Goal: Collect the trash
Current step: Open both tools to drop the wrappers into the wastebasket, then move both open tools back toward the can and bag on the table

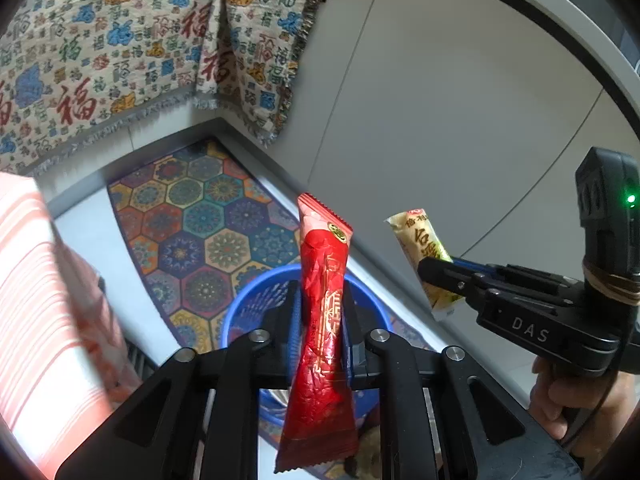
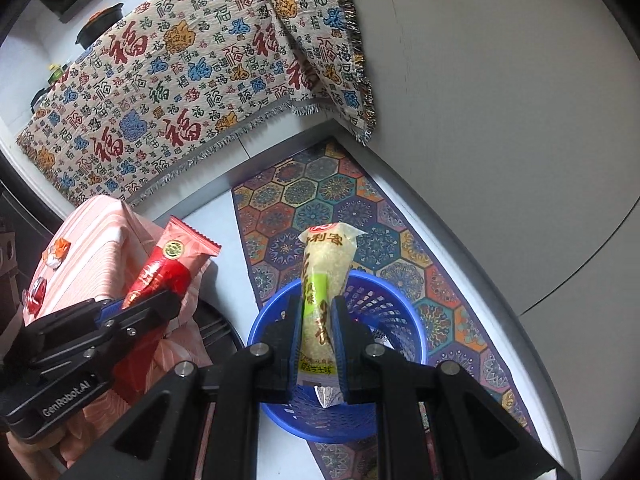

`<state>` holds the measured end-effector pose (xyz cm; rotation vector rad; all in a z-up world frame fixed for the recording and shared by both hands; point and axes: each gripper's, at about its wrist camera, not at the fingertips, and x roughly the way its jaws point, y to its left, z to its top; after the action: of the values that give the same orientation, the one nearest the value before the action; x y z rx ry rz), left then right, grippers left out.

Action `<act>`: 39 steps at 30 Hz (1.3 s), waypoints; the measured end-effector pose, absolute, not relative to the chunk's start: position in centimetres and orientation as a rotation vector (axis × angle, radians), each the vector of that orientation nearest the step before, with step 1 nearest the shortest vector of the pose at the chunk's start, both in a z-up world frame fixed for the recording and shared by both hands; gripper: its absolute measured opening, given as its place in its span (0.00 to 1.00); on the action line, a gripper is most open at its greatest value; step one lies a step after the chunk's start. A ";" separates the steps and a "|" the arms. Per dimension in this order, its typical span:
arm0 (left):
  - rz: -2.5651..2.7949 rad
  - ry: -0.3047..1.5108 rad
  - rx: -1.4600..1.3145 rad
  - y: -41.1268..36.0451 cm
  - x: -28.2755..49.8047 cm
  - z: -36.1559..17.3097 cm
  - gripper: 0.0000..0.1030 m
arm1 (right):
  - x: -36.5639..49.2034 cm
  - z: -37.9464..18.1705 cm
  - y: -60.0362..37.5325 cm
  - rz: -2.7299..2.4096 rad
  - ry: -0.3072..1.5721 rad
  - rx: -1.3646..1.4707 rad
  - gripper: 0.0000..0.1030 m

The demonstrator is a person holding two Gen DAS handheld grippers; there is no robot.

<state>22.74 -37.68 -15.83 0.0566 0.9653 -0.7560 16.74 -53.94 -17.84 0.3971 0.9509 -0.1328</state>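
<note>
Left gripper (image 1: 320, 320): we have it clamped on the red snack wrapper (image 1: 322, 320), pinched mid-length so it hangs over the bin.
Right gripper (image 2: 318, 328): closed on the pale yellow-green wrapper (image 2: 320, 292), pointed down for a clean drop.
Blue mesh basket (image 2: 400, 312): on the hexagon-patterned mat (image 2: 320, 208), right below both; we judge release comes next.

Even indoor light, mild glare on floor; fisheye edges bent, dark-vignetted; left edge blurred.
</note>
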 end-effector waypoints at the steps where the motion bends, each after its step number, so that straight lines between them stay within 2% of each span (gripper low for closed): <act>1: -0.757 0.965 0.060 -37.9 22.9 -16.0 0.24 | 16.8 -17.9 -54.0 -0.142 0.948 0.398 0.17; 2: -0.768 0.966 0.059 -38.2 23.1 -16.2 0.30 | 16.9 -17.9 -54.2 -0.151 0.942 0.400 0.21; 3: -0.772 0.966 0.058 -38.4 23.2 -16.3 0.42 | 16.9 -17.9 -54.3 -0.137 0.935 0.397 0.27; 4: -0.773 0.963 0.059 -38.5 23.3 -16.4 0.49 | 16.9 -17.9 -54.5 -0.147 0.931 0.406 0.43; 5: -0.772 0.957 0.059 -38.7 23.4 -16.4 0.51 | 16.8 -17.8 -54.5 -0.151 0.924 0.415 0.49; 10: -0.759 0.945 0.039 -38.2 23.6 -16.1 0.65 | 16.8 -17.1 -55.0 -0.162 0.911 0.419 0.49; 18: -0.705 0.861 0.047 -34.1 21.6 -12.4 0.79 | 16.1 -14.5 -53.8 -0.173 0.825 0.331 0.50; 24: -0.609 0.815 0.028 -27.8 19.3 -9.9 0.84 | 16.1 -12.0 -50.1 -0.160 0.747 0.193 0.51; 28: -0.514 0.809 0.034 -22.3 17.8 -9.4 0.88 | 15.7 -10.6 -45.7 -0.113 0.686 0.095 0.56; 34: -0.330 0.830 0.085 -13.4 16.4 -11.1 0.91 | 15.3 -10.4 -36.4 0.078 0.663 -0.026 0.56; 39: -0.151 0.878 0.072 -5.6 16.7 -13.8 0.91 | 16.0 -11.4 -28.6 0.246 0.718 -0.075 0.57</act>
<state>16.67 -5.57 -13.80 0.0722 0.8780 -0.1511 15.98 -28.64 -11.36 -0.0746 0.7178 0.2461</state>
